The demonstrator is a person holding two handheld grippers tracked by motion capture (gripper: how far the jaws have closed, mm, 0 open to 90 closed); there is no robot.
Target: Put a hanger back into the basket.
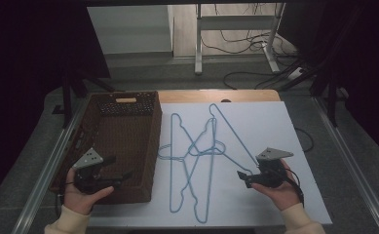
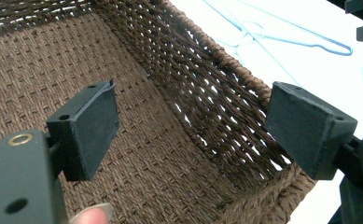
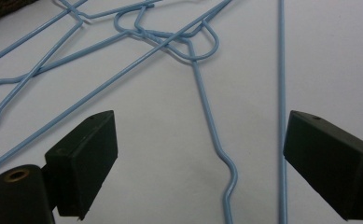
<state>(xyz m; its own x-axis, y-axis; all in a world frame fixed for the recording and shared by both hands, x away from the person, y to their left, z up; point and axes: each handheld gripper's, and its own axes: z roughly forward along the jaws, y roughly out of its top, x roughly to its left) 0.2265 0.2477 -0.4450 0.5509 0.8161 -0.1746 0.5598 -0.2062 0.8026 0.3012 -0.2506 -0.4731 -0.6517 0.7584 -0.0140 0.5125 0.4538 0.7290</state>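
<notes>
Both tongs (image 1: pixel 123 178) (image 1: pixel 242 176) wide, empty; tangled hangers (image 1: pixel 201 156) overlap, basket (image 1: pixel 128 146) w/ near wall hidden.

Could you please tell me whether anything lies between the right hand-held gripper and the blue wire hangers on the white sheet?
Nothing visible does. The right hand-held gripper is open beside the tangled blue wire hangers, and in the right gripper view bare white sheet and hanger wire lie between its jaws.
</notes>
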